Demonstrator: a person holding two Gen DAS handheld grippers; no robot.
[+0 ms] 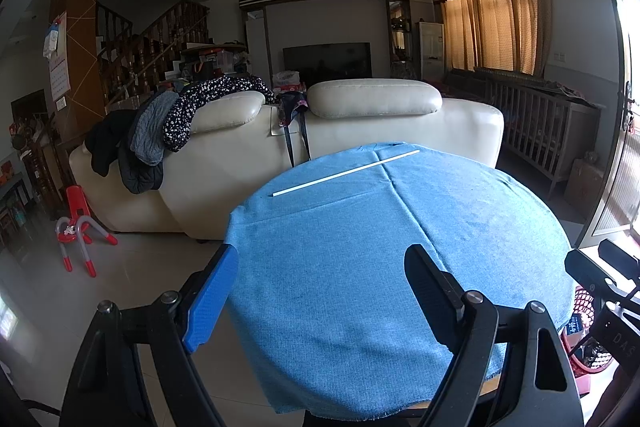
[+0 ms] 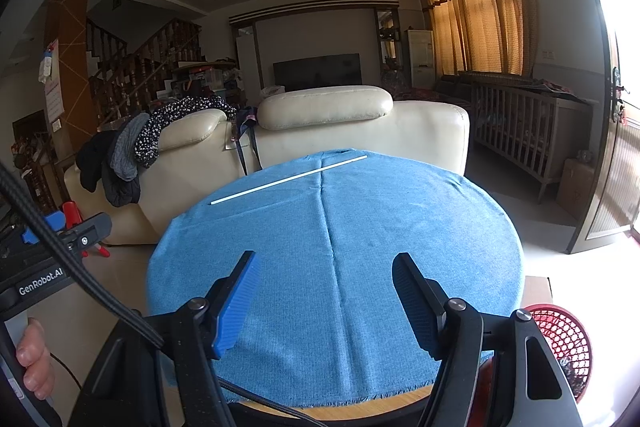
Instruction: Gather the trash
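A thin white stick [image 1: 346,172] lies at the far side of a round table covered with a blue cloth [image 1: 360,259]; it also shows in the right wrist view [image 2: 289,179]. My left gripper [image 1: 320,263] is open and empty over the near left part of the table. My right gripper [image 2: 325,269] is open and empty over the near edge of the blue cloth [image 2: 360,227]. A red mesh trash basket [image 2: 566,343] stands on the floor at the table's right; it also shows in the left wrist view [image 1: 584,331] with some wrappers inside.
A cream leather sofa [image 1: 280,163] with clothes draped on it stands right behind the table. A wooden crib [image 1: 540,131] is at the right, a red toy chair [image 1: 78,227] on the floor at the left. The other gripper [image 2: 60,239] shows at the left.
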